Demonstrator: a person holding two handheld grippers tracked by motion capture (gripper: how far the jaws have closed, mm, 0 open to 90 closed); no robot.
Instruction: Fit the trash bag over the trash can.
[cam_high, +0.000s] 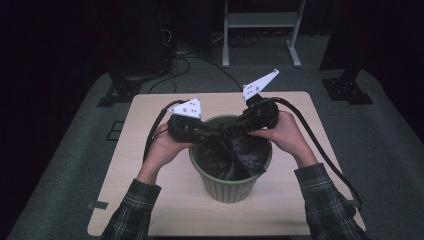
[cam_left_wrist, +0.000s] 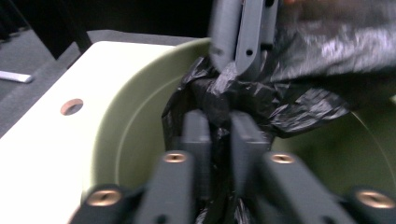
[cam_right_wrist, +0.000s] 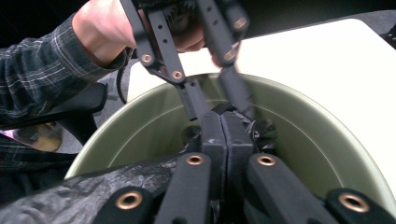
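A black plastic bag (cam_high: 240, 160) lies crumpled inside a green ribbed bin (cam_high: 230, 187) on the table. My left gripper (cam_high: 217, 133) reaches over the bin's left rim, and its jaws pinch a bunched fold of the bag (cam_left_wrist: 261, 100) in the left gripper view. From the right, my right gripper (cam_high: 234, 129) meets it over the bin's middle. Its pads press together on the same bunch (cam_right_wrist: 261, 130), a little beyond the left gripper (cam_right_wrist: 224, 112). In the left gripper view the right gripper (cam_left_wrist: 238, 65) comes down from the top onto the bag's gathered part.
The bin stands near the front middle of a light wooden table (cam_high: 145, 115). A small round hole (cam_left_wrist: 71, 106) marks the tabletop left of the bin. Cables trail from both grippers. A white metal stand (cam_high: 260, 30) sits on the floor beyond the table.
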